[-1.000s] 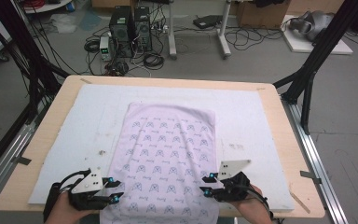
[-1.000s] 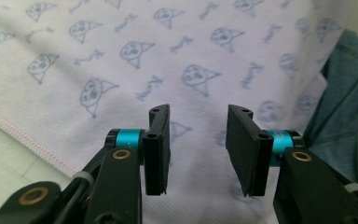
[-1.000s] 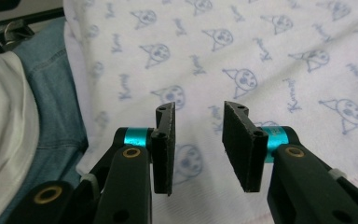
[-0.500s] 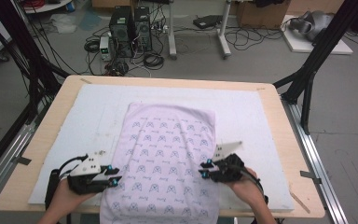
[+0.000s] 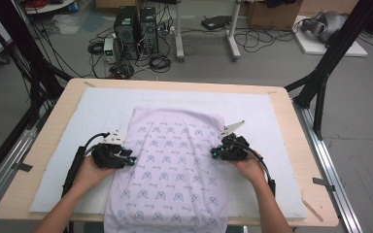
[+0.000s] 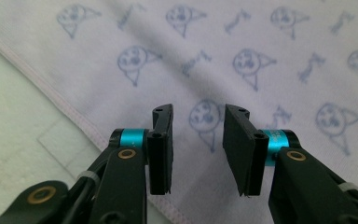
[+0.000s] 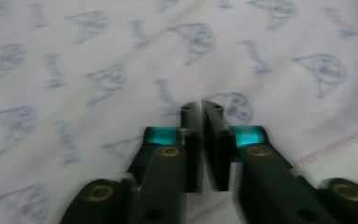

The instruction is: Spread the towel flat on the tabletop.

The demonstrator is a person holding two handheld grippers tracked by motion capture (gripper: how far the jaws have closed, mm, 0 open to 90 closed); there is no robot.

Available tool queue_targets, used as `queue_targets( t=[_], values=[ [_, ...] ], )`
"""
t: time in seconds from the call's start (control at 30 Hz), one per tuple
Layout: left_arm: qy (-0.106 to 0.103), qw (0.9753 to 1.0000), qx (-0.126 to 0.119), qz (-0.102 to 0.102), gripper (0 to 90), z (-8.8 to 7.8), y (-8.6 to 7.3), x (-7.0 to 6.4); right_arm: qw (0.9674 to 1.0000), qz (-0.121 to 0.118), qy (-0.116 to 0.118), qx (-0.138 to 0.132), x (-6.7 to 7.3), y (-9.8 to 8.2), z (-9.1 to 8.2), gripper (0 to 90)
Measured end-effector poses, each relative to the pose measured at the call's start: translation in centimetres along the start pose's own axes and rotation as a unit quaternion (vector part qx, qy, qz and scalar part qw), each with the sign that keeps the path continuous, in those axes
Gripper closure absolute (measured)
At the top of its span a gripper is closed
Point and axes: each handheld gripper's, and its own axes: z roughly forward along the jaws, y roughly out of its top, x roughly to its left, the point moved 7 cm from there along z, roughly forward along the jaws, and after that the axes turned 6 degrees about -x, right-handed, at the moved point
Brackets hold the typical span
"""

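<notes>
Left tongs [image 5: 126, 158] sit at the left edge of the cloth [image 5: 175, 170], their jaws partly apart with only flat fabric behind the gap in the left gripper view [image 6: 197, 149]; nothing is pinched, and the jaws have just been opening a little. Right tongs [image 5: 217, 152] sit at the cloth's right edge, and in the right gripper view [image 7: 200, 149] their jaws have just been closing and now stand almost together, a thin slit between them; whether any fabric is caught there I cannot tell, since that view is blurred. Both tongs point inward toward each other across the cloth. It is pale lilac with a small blue print and a stitched hem, and lies flat on a white mat [image 5: 97, 111] covering the table [image 5: 53, 126], reaching from near the table's middle to its near edge, where it hangs over.
</notes>
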Motion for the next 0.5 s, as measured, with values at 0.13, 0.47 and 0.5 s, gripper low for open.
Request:
queue_targets(
  t=[0.13, 0.47, 0.5],
  values=[
    [-0.004, 1.0, -0.003, -0.005, 62.5, 0.0, 0.0, 0.2, 0.9985, 0.008, -0.024, -0.049, -1.0, 1.4, -0.7, 76.0],
    [0.013, 0.9984, -0.041, -0.037, 63.2, 1.2, 1.1, 3.0, 0.9932, 0.041, -0.097, -0.049, -8.4, 4.4, -1.2, 66.7],
    [0.016, 0.9979, -0.048, -0.041, 63.2, 1.3, 1.2, 3.3, 0.9923, 0.039, -0.103, -0.055, -8.9, 4.5, -1.1, 65.7]
  ],
)
